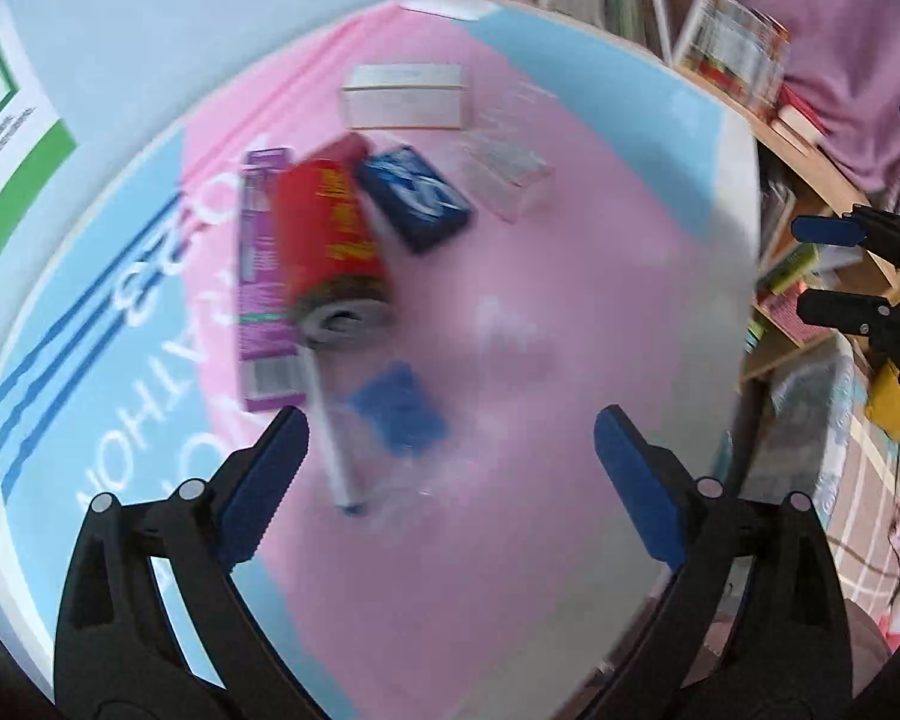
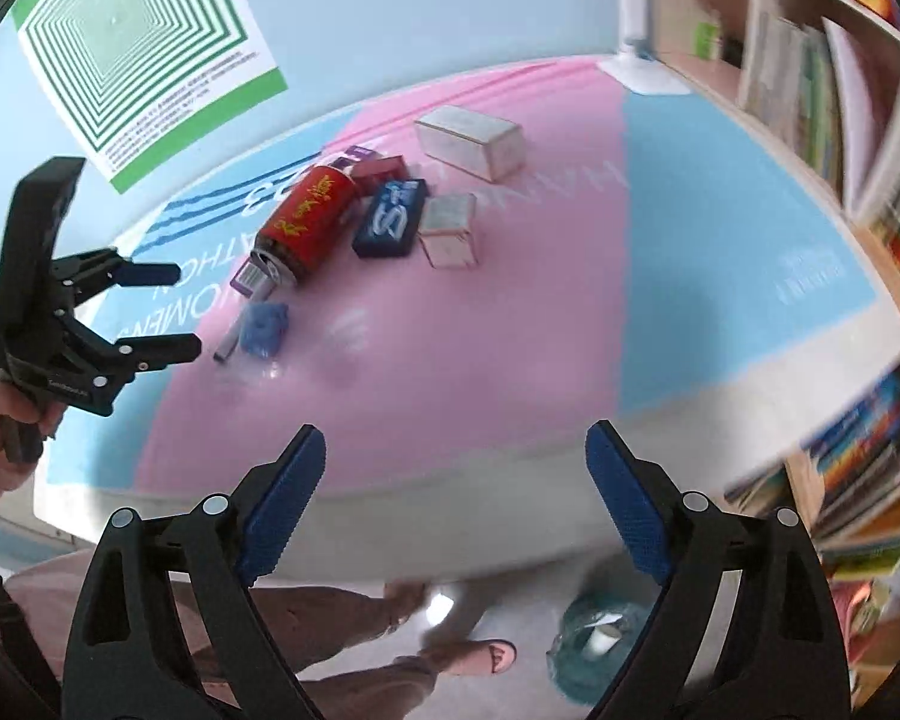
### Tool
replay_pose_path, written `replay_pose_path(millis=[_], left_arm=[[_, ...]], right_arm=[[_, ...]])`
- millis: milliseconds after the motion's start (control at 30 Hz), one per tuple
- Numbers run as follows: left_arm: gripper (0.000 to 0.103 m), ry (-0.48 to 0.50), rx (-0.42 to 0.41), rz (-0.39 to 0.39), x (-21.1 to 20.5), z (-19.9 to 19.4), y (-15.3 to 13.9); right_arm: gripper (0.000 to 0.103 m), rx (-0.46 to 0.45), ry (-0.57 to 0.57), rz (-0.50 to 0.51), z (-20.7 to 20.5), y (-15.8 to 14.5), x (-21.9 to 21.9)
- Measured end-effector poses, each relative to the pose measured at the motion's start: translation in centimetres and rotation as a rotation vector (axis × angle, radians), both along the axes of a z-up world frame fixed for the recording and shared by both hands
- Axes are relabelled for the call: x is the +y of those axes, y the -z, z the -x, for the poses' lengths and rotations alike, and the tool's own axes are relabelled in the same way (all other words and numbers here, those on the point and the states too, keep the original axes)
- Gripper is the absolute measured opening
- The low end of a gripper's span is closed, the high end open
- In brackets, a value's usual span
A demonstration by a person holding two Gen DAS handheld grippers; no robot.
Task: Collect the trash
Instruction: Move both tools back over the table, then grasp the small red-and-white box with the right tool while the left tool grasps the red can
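Observation:
Trash lies in a cluster on the pink and blue table mat (image 2: 510, 348): a red can (image 2: 309, 219) on its side, a dark blue box (image 2: 390, 219), a purple box (image 1: 261, 276), a white box (image 2: 471, 141), a small pale box (image 2: 450, 231), a pen (image 2: 228, 348) and a crumpled blue wad (image 2: 264, 324). My left gripper (image 1: 450, 426) hangs open above the pen (image 1: 330, 438) and the wad (image 1: 399, 408), holding nothing. My right gripper (image 2: 456, 438) is open and empty over the table's near edge. Each gripper shows in the other's view: the left gripper (image 2: 185, 309) and the right gripper (image 1: 801, 267), both open.
A teal bag (image 2: 594, 642) with something white in it sits on the floor below the table edge, beside the person's sandalled foot (image 2: 486, 657). Bookshelves (image 2: 810, 90) line the right side. A white lamp base (image 2: 642, 72) stands at the back. A green-striped poster (image 2: 144, 48) hangs on the wall.

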State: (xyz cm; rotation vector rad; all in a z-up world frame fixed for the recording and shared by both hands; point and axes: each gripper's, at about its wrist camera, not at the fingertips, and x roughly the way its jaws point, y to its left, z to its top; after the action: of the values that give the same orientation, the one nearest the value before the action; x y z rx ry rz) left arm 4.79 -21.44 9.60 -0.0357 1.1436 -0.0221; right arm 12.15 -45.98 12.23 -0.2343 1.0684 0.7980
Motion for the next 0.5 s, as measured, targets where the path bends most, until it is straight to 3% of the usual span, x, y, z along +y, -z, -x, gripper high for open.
replay_pose_path(millis=[133, 500], left_arm=[[0.094, -0.035, 0.004, -0.004, 2.8, -0.7, 0.3], [0.094, -0.135, 0.028, -0.018, 5.3, -3.9, 1.9]], right_arm=[[0.088, -0.005, -0.023, 0.011, -2.2, 0.1, 3.7], [0.087, 0.022, -0.107, 0.083, -7.8, 2.6, 10.1]])
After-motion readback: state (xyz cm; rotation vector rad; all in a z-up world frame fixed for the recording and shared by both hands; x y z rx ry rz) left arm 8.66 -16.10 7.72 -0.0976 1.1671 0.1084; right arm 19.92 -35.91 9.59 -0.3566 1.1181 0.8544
